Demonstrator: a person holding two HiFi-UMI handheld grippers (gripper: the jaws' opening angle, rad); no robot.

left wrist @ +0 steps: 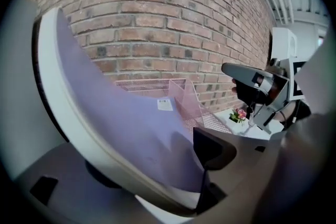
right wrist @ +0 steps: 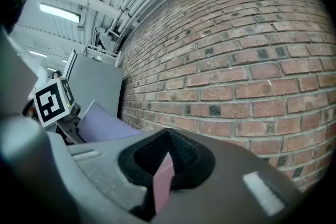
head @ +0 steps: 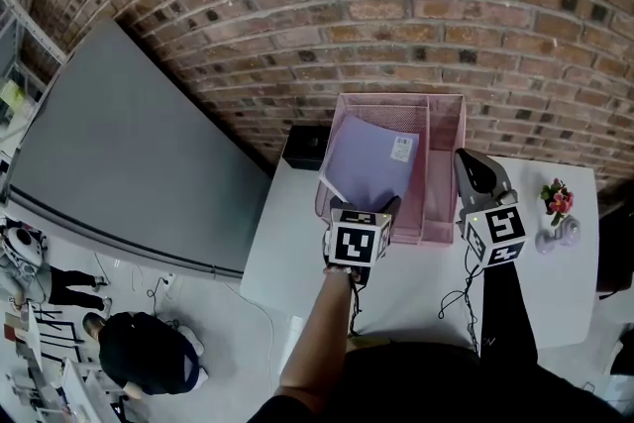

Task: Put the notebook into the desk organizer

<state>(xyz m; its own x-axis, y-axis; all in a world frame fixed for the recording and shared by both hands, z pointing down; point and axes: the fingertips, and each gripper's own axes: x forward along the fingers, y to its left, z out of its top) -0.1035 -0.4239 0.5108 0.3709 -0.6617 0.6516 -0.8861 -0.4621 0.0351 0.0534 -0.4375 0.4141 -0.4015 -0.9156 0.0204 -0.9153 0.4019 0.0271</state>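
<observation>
A lavender notebook (head: 369, 161) with a small white label leans tilted in the left compartment of the pink mesh desk organizer (head: 444, 124). Its lower edge is hidden behind my left gripper (head: 365, 205). In the left gripper view the notebook (left wrist: 131, 123) lies between the jaws, which stand apart; the dark right pad (left wrist: 212, 148) is beside its cover, so the left gripper (left wrist: 157, 170) is open. My right gripper (head: 474, 161) is at the organizer's right side. In its own view the right gripper (right wrist: 165, 170) is shut on a pink strip of the organizer wall (right wrist: 163, 178).
The organizer sits at the back of a white table (head: 416, 282) against a brick wall. A small vase of flowers (head: 557, 203) stands at the right, a black box (head: 305, 147) at the back left. A grey panel (head: 129, 154) leans left of the table.
</observation>
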